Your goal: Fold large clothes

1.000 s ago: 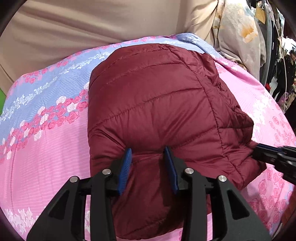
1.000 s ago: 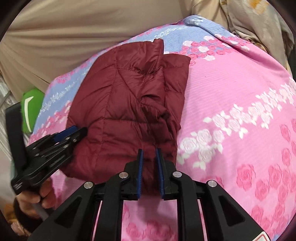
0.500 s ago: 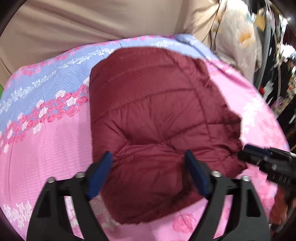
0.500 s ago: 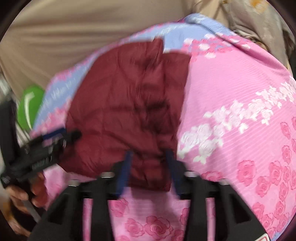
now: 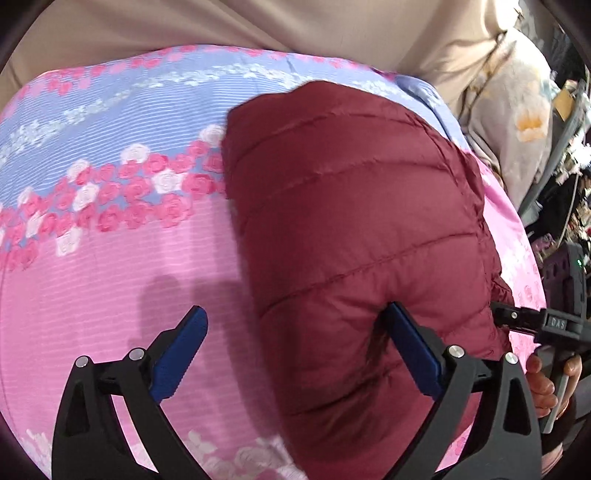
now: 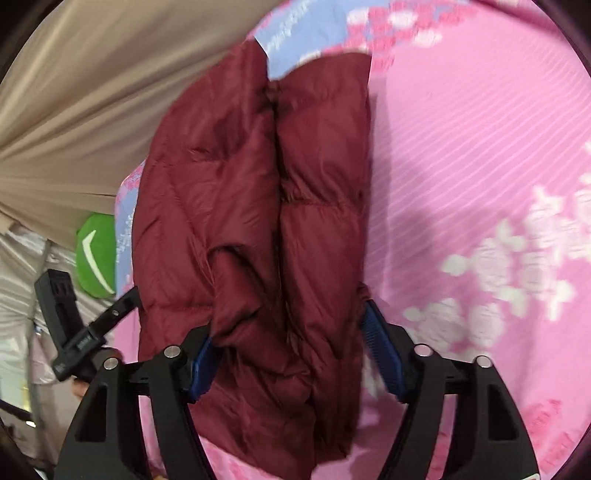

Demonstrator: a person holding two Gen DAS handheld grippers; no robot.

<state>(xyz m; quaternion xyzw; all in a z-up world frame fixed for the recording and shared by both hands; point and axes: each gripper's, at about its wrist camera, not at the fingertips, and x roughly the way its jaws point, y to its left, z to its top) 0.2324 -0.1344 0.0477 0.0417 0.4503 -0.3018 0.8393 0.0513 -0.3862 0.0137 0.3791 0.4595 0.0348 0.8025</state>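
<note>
A maroon quilted puffer jacket (image 5: pixel 351 229) lies folded into a thick bundle on a pink and blue floral bedsheet (image 5: pixel 110 258). My left gripper (image 5: pixel 299 350) is open wide over the jacket's near left edge; its right finger presses into the padding, its left finger hangs over bare sheet. In the right wrist view the jacket (image 6: pixel 258 184) shows two stacked layers with a seam between. My right gripper (image 6: pixel 291 358) is open, its jaws straddling the near end of the bundle. The right gripper also shows in the left wrist view (image 5: pixel 532 321) at the jacket's right edge.
A beige curtain (image 5: pixel 258 22) hangs behind the bed. A floral cloth (image 5: pixel 517 122) and cluttered racks stand at the far right. A green object (image 6: pixel 96 254) sits beyond the bed's left edge. The left gripper's body (image 6: pixel 85 332) shows at the left in the right wrist view.
Both grippers have opened wide and let go of the jacket. The left gripper has shifted left, so the jacket now sits to its right. The right gripper has moved in closer over the bundle.
</note>
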